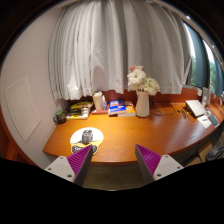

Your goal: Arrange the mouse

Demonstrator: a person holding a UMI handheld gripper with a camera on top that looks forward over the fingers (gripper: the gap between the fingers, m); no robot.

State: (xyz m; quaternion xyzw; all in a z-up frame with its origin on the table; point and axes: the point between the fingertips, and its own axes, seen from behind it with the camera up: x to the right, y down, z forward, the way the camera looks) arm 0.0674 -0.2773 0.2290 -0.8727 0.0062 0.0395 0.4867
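- Gripper view: the gripper (pixel 107 162) hangs above the curved orange-brown wooden desk (pixel 140 138), its purple-padded fingers (pixel 80 159) spread wide and holding nothing.
- The small dark computer mouse (pixel 87 136) sits on a round white mouse mat (pixel 86 140), just ahead of the left finger, not between the two.
- Beyond it stand a white vase of pale flowers (pixel 142 100) and a blue book (pixel 117 105), before white curtains (pixel 120 45).
- To do well, I judge: shift left, centre the mouse, descend level, close across its sides.

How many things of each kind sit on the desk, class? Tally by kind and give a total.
Mouse: 1
Round pad: 1
Vase: 1
Laptop: 1
Total: 4, leaving out the clutter at the back, too small to tell.
The gripper hangs open.
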